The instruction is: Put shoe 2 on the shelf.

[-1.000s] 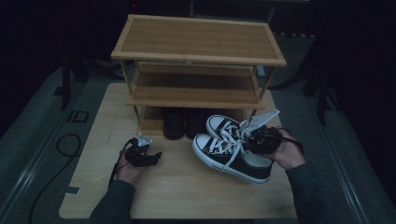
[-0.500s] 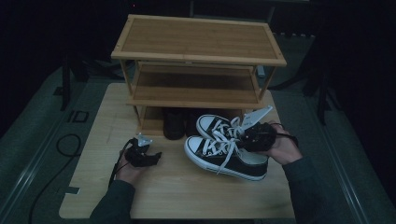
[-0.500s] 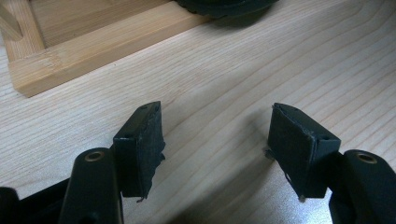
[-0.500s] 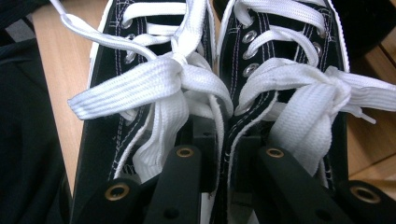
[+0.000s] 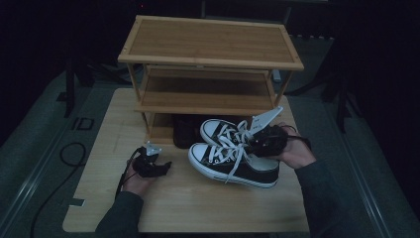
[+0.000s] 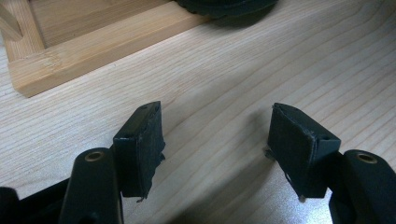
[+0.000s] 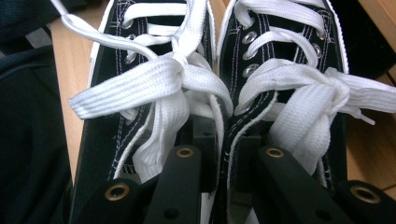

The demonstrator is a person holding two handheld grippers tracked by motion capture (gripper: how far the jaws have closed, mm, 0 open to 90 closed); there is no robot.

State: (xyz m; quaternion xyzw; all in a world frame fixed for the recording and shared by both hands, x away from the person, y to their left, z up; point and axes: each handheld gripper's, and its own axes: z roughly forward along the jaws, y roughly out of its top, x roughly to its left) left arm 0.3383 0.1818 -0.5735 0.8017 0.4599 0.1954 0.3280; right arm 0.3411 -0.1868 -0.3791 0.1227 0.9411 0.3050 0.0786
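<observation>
A pair of black canvas sneakers (image 5: 233, 166) with white laces and toe caps sits side by side in front of the wooden shoe rack (image 5: 210, 44), toes pointing left. My right gripper (image 5: 265, 144) comes in at their heel end. In the right gripper view, one jaw of the right gripper (image 7: 226, 140) reaches into each sneaker (image 7: 140, 93), pinching the two inner walls together. My left gripper (image 5: 158, 166) rests on the table left of the sneakers. In its own view the left gripper (image 6: 217, 133) stands open over bare wood, nothing between the pads.
A dark pair of shoes (image 5: 185, 130) stands on the rack's bottom shelf, just behind the sneakers. The rack's base frame (image 6: 93, 51) lies close ahead of the left gripper. The light wooden table (image 5: 198, 208) ends near the person's sleeves; a cable trails off its left side.
The right hand has carried the sneakers leftward and toward the rack, a little higher. The left hand and gripper have stayed put.
</observation>
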